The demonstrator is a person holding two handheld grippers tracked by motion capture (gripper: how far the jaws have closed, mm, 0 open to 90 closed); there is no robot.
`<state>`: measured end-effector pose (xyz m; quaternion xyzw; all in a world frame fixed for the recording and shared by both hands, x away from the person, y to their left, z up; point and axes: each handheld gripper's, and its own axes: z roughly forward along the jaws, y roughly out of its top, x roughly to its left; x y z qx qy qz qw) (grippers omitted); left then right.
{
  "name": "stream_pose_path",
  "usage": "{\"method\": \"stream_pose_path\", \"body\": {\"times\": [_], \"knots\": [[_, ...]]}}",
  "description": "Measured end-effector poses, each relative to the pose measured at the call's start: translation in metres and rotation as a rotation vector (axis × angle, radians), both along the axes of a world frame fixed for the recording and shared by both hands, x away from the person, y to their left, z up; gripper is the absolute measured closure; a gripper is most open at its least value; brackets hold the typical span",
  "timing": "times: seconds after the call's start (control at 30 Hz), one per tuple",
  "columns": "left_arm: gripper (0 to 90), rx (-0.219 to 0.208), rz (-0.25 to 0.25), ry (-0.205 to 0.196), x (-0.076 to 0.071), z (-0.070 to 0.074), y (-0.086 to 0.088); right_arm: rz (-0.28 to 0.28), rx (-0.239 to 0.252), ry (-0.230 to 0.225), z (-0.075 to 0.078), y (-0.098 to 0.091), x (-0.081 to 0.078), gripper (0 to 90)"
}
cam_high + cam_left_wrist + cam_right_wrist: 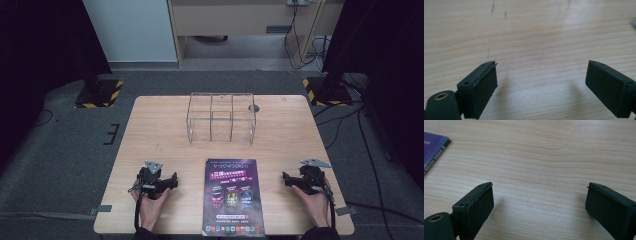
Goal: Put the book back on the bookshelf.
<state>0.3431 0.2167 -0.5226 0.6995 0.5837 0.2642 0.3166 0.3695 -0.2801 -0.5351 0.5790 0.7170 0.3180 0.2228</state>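
A purple and black booklet (233,196) lies flat on the wooden table (150,130), near the front edge in the middle. A clear acrylic rack (220,118) with upright dividers stands behind it toward the far side. My left gripper (174,179) rests low on the table left of the booklet, open, with bare wood between its jaws (541,75). My right gripper (285,177) sits right of the booklet, open too, nothing between its jaws (539,196). A corner of the booklet (431,147) shows at the upper left of the right gripper view.
A small round hole (254,107) sits in the tabletop beside the rack. Two black stand bases with yellow and black tape (100,92) (327,90) flank the table's far corners. Cables (370,150) trail over the grey floor at the right.
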Motion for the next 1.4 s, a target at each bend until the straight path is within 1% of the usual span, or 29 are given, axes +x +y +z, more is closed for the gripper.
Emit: {"method": "stream_pose_path", "body": {"times": [0.03,0.1,0.13,0.17,0.27,0.33,0.43,0.47,0.53,0.67,0.73,0.77,0.9,1.0,1.1,1.17,1.2,1.23,1.27,1.3,1.33,1.4], "knots": [[11.0,-0.014,-0.01,-0.016,-0.004,0.004,-0.002,0.001,0.016,-0.013,0.003,0.0,-0.002,7.9],[11.2,-0.017,-0.015,-0.024,-0.005,0.006,-0.003,-0.004,0.024,-0.016,0.005,0.001,-0.003,7.6],[11.3,-0.02,-0.021,-0.032,-0.007,0.008,-0.004,0.003,0.03,-0.027,0.006,0.001,-0.004,7.5],[12.0,-0.034,-0.028,-0.044,-0.01,0.011,-0.005,0.009,0.042,-0.046,0.01,0.002,-0.008,7.8],[12.5,-0.059,-0.038,-0.058,-0.013,0.014,-0.007,0.013,0.054,-0.062,0.013,0.004,-0.012,7.8],[12.5,-0.075,-0.047,-0.056,-0.015,0.015,-0.008,0.015,0.064,-0.064,0.014,0.005,-0.013,7.5],[12.5,-0.084,-0.059,-0.053,-0.016,0.016,-0.011,0.019,0.071,-0.067,0.016,0.005,-0.016,7.4],[12.5,-0.088,-0.067,-0.051,-0.017,0.017,-0.013,0.022,0.07,-0.077,0.017,0.005,-0.017,7.4],[12.5,-0.092,-0.077,-0.049,-0.018,0.017,-0.016,0.023,0.084,-0.088,0.02,0.007,-0.021,7.3],[12.6,-0.101,-0.099,-0.052,-0.02,0.02,-0.024,0.026,0.093,-0.101,0.024,0.009,-0.023,7.2],[13.1,-0.105,-0.112,-0.055,-0.021,0.021,-0.027,0.029,0.117,-0.119,0.027,0.011,-0.026,7.7],[13.1,-0.111,-0.116,-0.057,-0.022,0.021,-0.029,0.032,0.121,-0.125,0.028,0.012,-0.026,7.6],[14.8,-0.123,-0.134,-0.052,-0.023,0.021,-0.034,0.05,0.123,-0.128,0.031,0.016,-0.027,7.3],[15.6,-0.133,-0.158,-0.049,-0.025,0.021,-0.042,0.072,0.13,-0.127,0.033,0.024,-0.028,7.0],[16.3,-0.133,-0.169,-0.045,-0.026,0.021,-0.047,0.085,0.131,-0.126,0.034,0.027,-0.029,6.9],[16.5,-0.133,-0.186,-0.04,-0.026,0.02,-0.052,0.099,0.127,-0.134,0.036,0.032,-0.03,6.9],[18.5,-0.137,-0.194,-0.035,-0.027,0.02,-0.056,0.107,0.122,-0.143,0.038,0.035,-0.03,7.1],[18.8,-0.137,-0.194,-0.035,-0.027,0.02,-0.056,0.107,0.122,-0.143,0.038,0.035,-0.03,7.1],[19.0,-0.144,-0.206,-0.028,-0.029,0.02,-0.061,0.114,0.123,-0.149,0.039,0.038,-0.031,7.2],[19.4,-0.138,-0.209,-0.032,-0.029,0.02,-0.062,0.114,0.126,-0.148,0.039,0.039,-0.031,7.2],[19.6,-0.143,-0.213,-0.026,-0.029,0.02,-0.064,0.119,0.126,-0.148,0.039,0.04,-0.031,7.3],[20.3,-0.138,-0.221,-0.026,-0.029,0.019,-0.068,0.126,0.123,-0.147,0.04,0.042,-0.031,7.3]]}}
